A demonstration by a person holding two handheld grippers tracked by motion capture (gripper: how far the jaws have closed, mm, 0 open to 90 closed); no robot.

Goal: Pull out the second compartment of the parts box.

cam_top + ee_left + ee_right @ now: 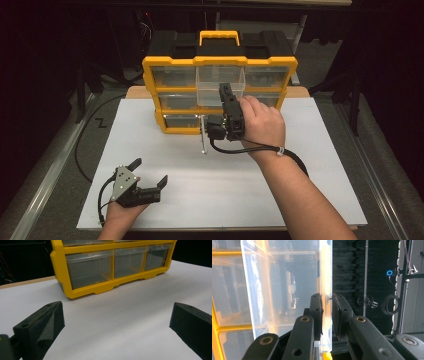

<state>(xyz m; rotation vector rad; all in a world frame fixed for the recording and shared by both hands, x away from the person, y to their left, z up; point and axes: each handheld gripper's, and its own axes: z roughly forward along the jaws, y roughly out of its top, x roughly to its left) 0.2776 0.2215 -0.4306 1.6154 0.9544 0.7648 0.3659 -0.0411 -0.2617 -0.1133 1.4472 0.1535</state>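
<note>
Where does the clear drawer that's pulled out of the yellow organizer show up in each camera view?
High view: the clear drawer sticks out of the top row's middle, right gripper at its right front corner.
Left gripper view: not identifiable; the top row is cut off.
Right gripper view: left and centre, its front wall clamped between the jaws.
Shared landmark: the yellow organizer.

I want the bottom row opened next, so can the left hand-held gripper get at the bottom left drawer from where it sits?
Probably yes. The left hand-held gripper rests open on the white table, with bare surface between it and the bottom left drawer.
</note>
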